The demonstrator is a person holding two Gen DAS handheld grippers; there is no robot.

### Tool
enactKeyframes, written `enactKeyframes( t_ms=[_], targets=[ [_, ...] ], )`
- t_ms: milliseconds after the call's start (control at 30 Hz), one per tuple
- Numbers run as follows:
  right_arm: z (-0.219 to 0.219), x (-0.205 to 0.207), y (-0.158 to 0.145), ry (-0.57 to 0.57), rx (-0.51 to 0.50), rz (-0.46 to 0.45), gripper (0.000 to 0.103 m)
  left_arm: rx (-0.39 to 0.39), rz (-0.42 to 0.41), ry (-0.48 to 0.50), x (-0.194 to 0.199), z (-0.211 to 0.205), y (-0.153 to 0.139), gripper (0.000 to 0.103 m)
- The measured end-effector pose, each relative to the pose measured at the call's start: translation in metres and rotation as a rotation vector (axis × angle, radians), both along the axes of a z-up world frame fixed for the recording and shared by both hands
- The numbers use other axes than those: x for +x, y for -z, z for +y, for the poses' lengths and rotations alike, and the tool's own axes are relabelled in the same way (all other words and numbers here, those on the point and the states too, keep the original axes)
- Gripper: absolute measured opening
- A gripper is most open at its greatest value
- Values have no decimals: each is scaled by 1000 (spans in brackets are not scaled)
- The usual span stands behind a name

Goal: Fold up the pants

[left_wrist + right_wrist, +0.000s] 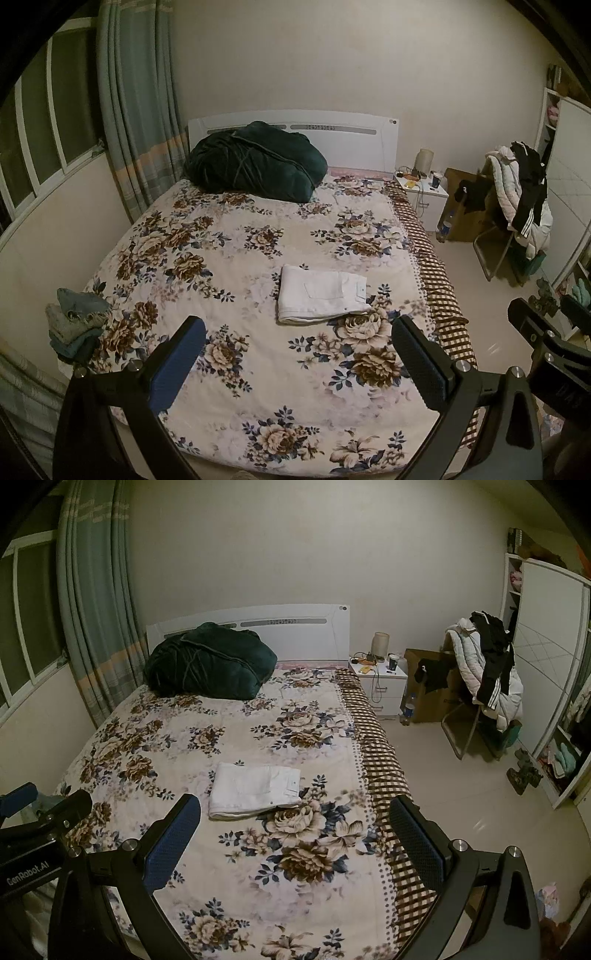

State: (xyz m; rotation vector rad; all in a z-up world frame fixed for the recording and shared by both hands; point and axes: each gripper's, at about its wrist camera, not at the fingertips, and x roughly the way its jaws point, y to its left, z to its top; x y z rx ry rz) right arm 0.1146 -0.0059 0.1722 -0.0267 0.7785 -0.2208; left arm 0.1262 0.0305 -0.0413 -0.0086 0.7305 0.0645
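White pants (321, 294) lie folded into a neat rectangle on the floral bedspread (236, 236), right of the bed's middle. They also show in the right wrist view (255, 789). My left gripper (297, 334) is open and empty, held above the foot of the bed, well short of the pants. My right gripper (293, 812) is open and empty too, near the bed's right side, also apart from the pants. The right gripper shows at the left wrist view's right edge (546, 332).
A dark green quilt (255, 162) is bundled at the headboard. A pile of folded denim and grey clothes (75, 325) sits at the bed's left edge. A white nightstand (380, 679), a cardboard box, a clothes-laden chair (484, 679) and a wardrobe (546, 664) stand on the right.
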Motion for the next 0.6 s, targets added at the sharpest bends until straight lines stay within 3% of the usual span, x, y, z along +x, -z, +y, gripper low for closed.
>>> enactKeyframes(
  t_ms=[600],
  targets=[
    [10,-18,-13,9,5,-6,103,-16,-23,-17,-16,-5,-16,103]
  ],
)
